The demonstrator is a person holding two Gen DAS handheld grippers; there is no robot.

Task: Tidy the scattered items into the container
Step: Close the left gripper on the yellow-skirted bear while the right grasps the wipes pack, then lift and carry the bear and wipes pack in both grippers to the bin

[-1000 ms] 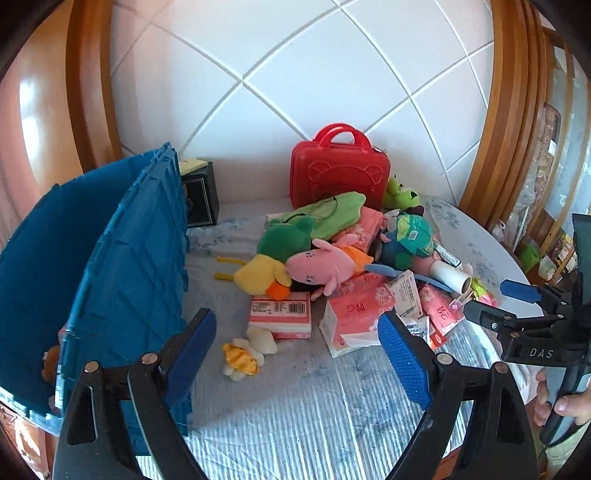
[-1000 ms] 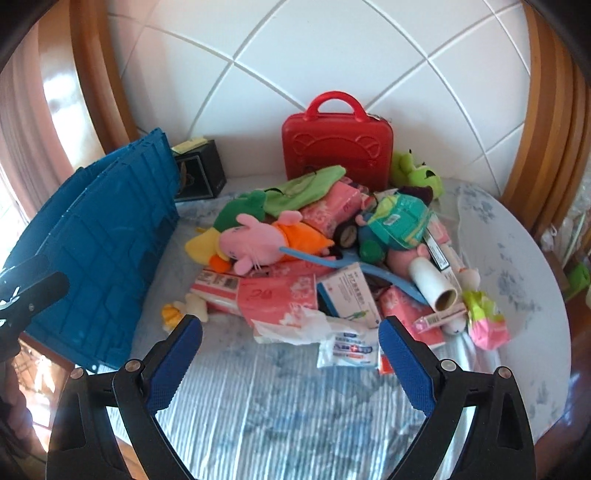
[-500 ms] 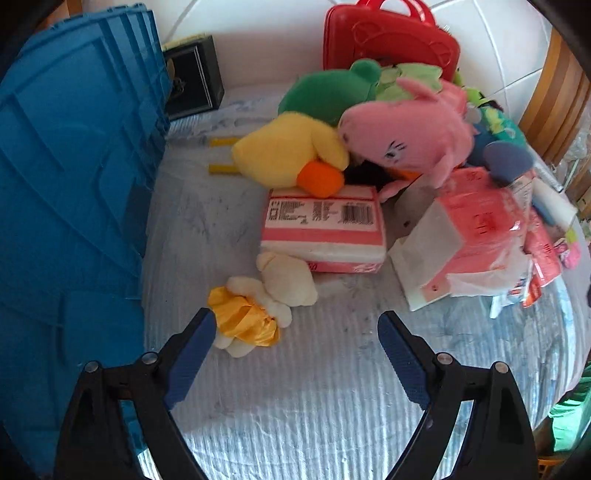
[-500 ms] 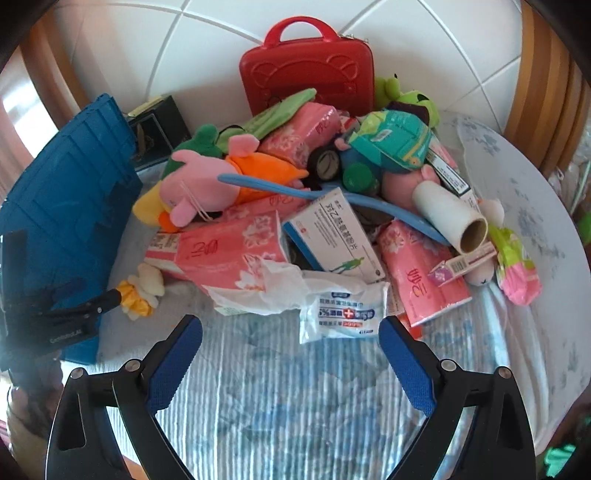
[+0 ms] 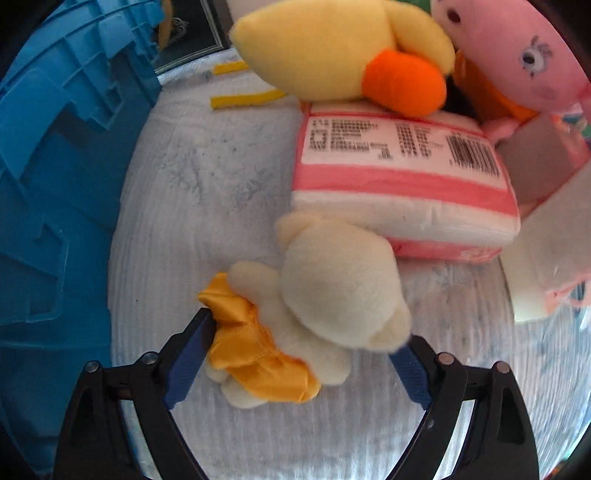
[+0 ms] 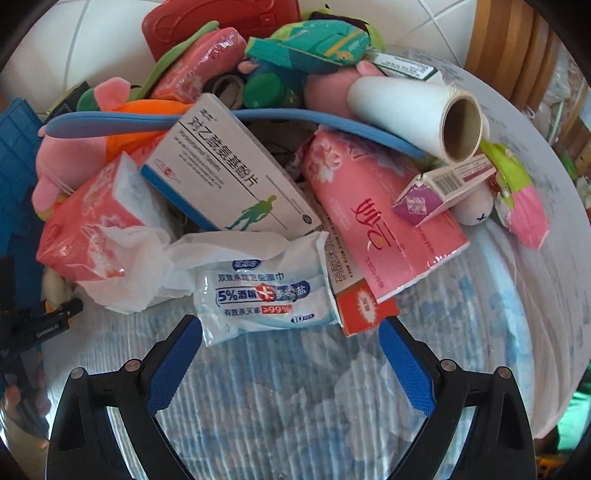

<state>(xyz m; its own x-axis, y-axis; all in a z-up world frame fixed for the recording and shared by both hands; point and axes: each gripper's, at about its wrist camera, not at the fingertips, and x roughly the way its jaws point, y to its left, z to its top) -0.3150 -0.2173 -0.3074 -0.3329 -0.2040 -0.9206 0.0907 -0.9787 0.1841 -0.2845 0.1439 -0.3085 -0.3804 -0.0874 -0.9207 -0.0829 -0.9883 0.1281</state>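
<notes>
Left tongs (image 5: 299,354) stand wide apart, straddling a cream plush toy (image 5: 332,295) with an orange skirt; the left pad sits against the skirt, the right pad just beside the toy's head, neither pressing. Right tongs (image 6: 291,354) are likewise spread wide and grip nothing; they hang over bare tablecloth just short of a wet-wipe pack (image 6: 258,291).

Items, largest first:

1. Table (image 6: 517,295), round, covered with a pale blue patterned cloth, carries everything.
2. Blue plastic container (image 5: 55,184) stands at the table's left edge, well apart from the main heap; the cream plush toy lies near its wall.
3. Red case (image 6: 221,22) stands at the table's far edge, behind the heap.
4. Yellow plush duck (image 5: 332,48) and pink plush pig (image 5: 517,55) lie behind a pink-striped tissue pack (image 5: 402,184), the duck's orange beak resting on the pack.
5. Pink tissue pack (image 6: 380,214) lies tilted toward the table's near right edge, with a white roll (image 6: 413,110) above it.
6. White medicine box (image 6: 229,170) leans on the heap, its lower edge over the wet-wipe pack.
7. Small red-and-white carton (image 6: 362,306) touches the wet-wipe pack's right side.
</notes>
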